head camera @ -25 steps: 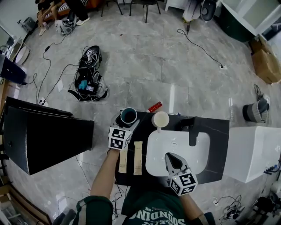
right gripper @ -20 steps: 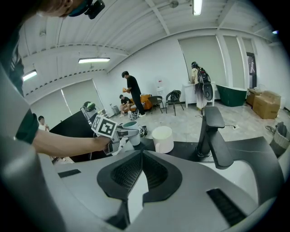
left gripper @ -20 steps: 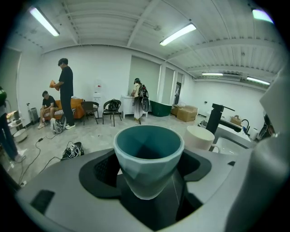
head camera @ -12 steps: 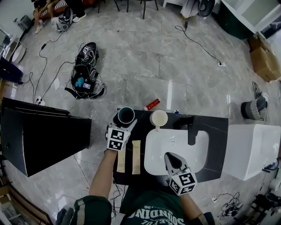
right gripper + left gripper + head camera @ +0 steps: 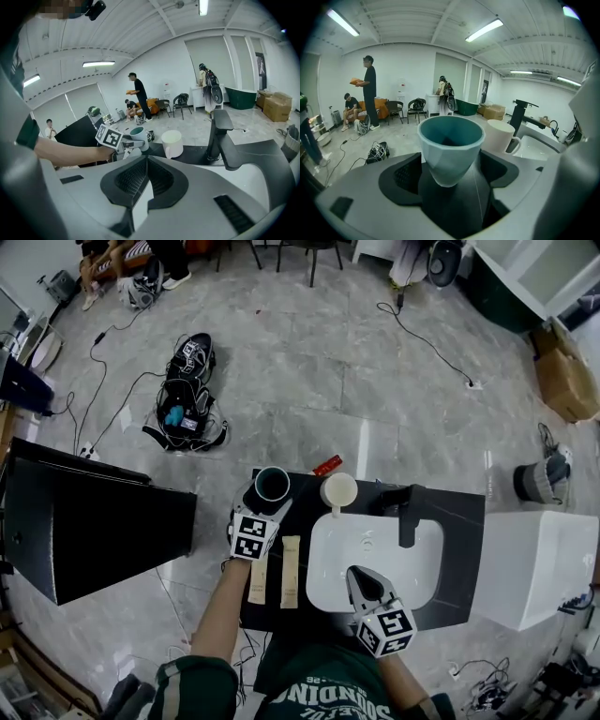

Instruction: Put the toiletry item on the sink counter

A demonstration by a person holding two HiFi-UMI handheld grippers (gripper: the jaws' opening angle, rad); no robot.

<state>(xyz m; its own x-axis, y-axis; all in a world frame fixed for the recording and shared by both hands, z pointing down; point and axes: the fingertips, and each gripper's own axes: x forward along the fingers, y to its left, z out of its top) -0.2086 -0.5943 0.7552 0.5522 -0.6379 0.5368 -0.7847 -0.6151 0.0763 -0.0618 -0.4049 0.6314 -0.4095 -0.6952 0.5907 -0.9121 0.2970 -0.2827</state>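
Teal cup [image 5: 273, 485]: centre of the head view, clamped in the left gripper [image 5: 263, 500], at the dark counter's [image 5: 464, 521] upper left corner. Right gripper [image 5: 356, 576]: jaws together, empty, over the white sink [image 5: 408, 568].

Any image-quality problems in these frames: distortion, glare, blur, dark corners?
Head view: strong barrel distortion, sharp overall, with a bright reflection streak on the glossy floor. Left gripper view: fisheye with dark corners; the teal cup is crisp, while the ceiling lights are blown out. Right gripper view: same fisheye vignette, evenly lit, no visible motion blur.
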